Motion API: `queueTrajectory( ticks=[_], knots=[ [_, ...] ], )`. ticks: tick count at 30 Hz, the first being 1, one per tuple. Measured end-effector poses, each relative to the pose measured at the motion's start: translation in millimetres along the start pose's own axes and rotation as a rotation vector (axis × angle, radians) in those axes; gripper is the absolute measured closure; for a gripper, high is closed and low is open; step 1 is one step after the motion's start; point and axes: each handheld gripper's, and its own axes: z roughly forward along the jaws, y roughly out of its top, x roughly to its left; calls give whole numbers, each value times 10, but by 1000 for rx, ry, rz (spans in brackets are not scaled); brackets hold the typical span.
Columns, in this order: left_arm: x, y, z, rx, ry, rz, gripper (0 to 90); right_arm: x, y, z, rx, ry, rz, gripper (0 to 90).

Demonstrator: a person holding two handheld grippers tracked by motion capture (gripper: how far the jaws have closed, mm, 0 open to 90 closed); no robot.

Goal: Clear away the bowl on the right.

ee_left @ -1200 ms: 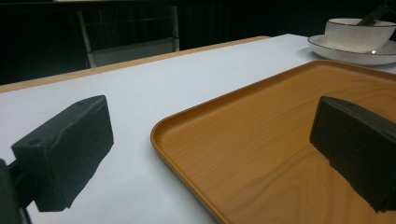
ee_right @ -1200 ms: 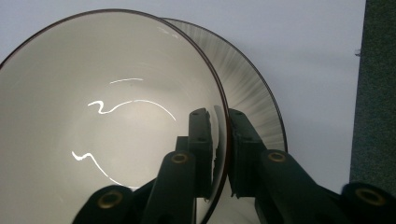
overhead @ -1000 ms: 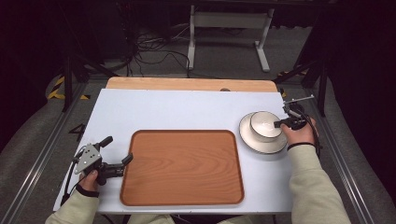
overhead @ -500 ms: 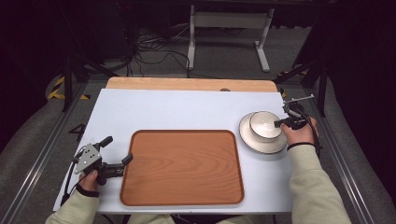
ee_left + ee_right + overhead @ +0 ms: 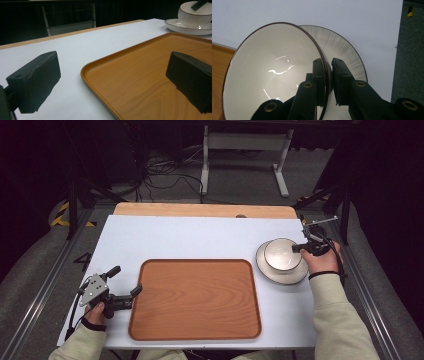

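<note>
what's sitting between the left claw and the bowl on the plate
The wooden tray lies between the left claw and the bowl. Beyond its right edge comes a strip of bare white table, then the plate. The high view shows it.

A: What colour is the bowl?

B: Glossy cream-white, with a thin dark brown line around its rim. The plate under it is the same white, with faint grey streaks fanning outward and a dark edge.

A: And the tray?

B: Warm orange-brown, with a wood-grain pattern. The worktop is pale blue-white, with a light wooden strip along the far edge.

A: The right gripper?

B: Matt black, with brass-coloured screw holes. The left gripper is black too, topped by a grey plate.
</note>
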Motion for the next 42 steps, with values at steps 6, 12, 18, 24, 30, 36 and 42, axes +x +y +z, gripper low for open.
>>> queueTrajectory(
  ticks=[6, 12, 18, 24, 30, 36, 42],
  knots=[
    [0, 0, 0, 0, 0, 0, 2, 41, 53, -133, -5, 10, -18, 816],
    [0, 0, 1, 1, 0, 0, 2, 92, 96, -256, -7, 23, -36, 816],
    [0, 0, 1, 1, 0, 0, 2, 159, 123, -346, -16, 37, -53, 816],
    [0, 0, 1, 1, 0, 1, 2, 253, 152, -431, -21, 54, -80, 816],
    [0, 0, 0, 1, 0, 1, 2, 376, 172, -475, -31, 75, -109, 816],
    [0, 0, 0, 0, -1, 1, 2, 511, 195, -502, -30, 109, -136, 816],
    [0, 0, 1, 1, 0, 2, 2, 664, 223, -566, -48, 152, -169, 815]
  ],
)
